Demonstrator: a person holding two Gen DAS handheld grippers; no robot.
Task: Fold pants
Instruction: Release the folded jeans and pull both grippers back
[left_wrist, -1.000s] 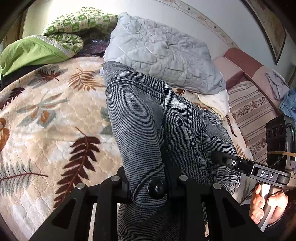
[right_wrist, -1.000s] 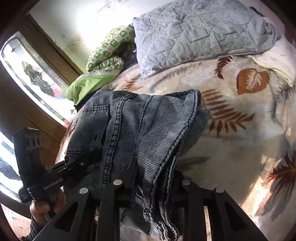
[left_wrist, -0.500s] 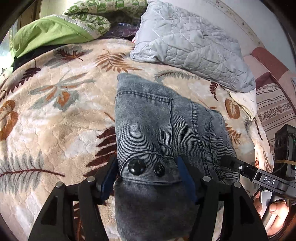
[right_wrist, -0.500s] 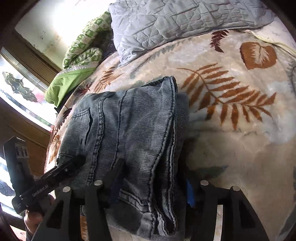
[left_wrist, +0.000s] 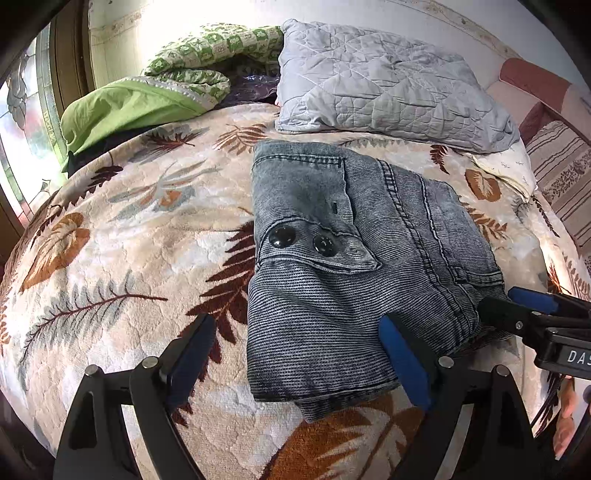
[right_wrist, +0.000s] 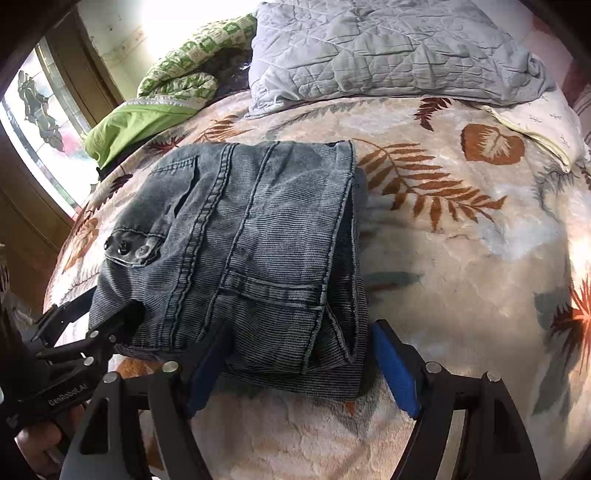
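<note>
Pants (left_wrist: 354, 258) lying folded on bed (left_wrist: 110, 266), just ahead; left gripper (left_wrist: 299, 354) and right gripper (right_wrist: 299, 362) both gaping wide, holding nothing.

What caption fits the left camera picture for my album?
Folded gray pants lie on a leafy blanket, left gripper open around their near edge.

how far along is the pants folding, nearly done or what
Nearly done. The pants lie on the blanket as a compact folded stack, edges roughly aligned. Nothing is in hand: the left gripper and right gripper are both open, fingers either side of the near edge. Left, at most: pulling the grippers clear and perhaps tidying the bottom layer that pokes out.
</note>
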